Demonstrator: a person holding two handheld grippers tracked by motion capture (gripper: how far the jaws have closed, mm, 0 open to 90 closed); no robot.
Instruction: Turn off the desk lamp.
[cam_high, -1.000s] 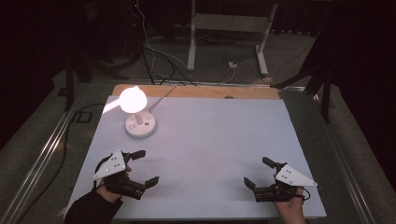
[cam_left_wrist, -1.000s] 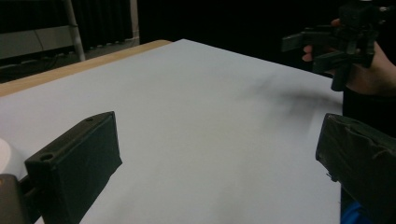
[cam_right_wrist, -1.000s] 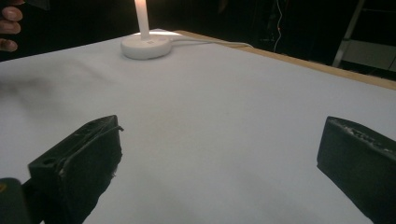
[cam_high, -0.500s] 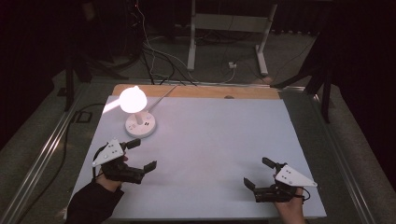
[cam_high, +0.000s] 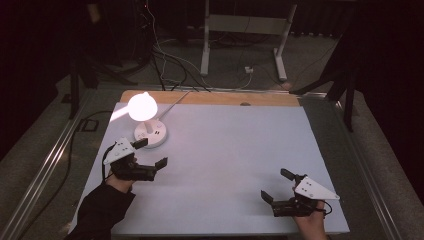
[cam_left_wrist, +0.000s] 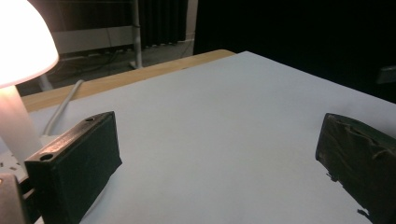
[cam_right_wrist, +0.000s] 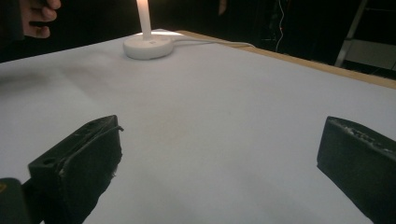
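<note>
A table (cam_high: 225, 165) carries everything here: its top is covered by a plain pale sheet, and along the far edge a strip of bare light wood (cam_high: 215, 98) shows beyond the sheet. Near the far left corner stands a small lit lamp (cam_high: 143, 107) with a round glowing shade on a short stem and a flat round white base (cam_high: 151, 135) resting directly on the sheet. A pale cable (cam_high: 175, 104) runs from the base toward the far edge and over the wooden strip. A small dark spot on the wood may be a knot or a hole.
</note>
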